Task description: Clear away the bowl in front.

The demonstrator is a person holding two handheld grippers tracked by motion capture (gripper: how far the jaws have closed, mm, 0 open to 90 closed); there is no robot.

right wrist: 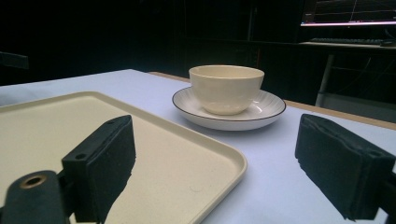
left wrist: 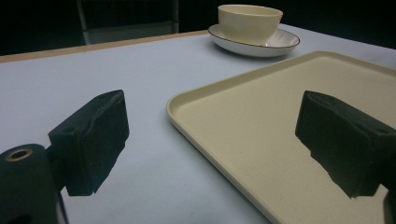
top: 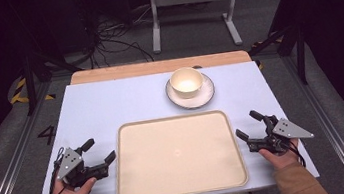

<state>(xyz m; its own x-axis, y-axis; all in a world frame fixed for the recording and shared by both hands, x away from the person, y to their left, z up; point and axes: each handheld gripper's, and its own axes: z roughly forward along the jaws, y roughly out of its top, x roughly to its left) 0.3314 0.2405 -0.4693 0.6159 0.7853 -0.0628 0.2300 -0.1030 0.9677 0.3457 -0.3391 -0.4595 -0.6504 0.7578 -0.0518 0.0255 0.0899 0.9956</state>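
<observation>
**Grippers parked either side of tray, nothing yet taken up**

Work judged not begun; the cup is seen seated on its saucer in the upper centre of the frame, beyond the bare tray on the desk; left gripper at lower left and right gripper at lower right are both held wide apart, nothing held or touched; lifting and placing are left.

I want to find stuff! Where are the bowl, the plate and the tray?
bowl (top: 186, 82), high view, its inside bottom.
plate (right wrist: 268, 112), right gripper view, its striped right rim.
tray (top: 177, 154), high view, its bare middle.
</observation>
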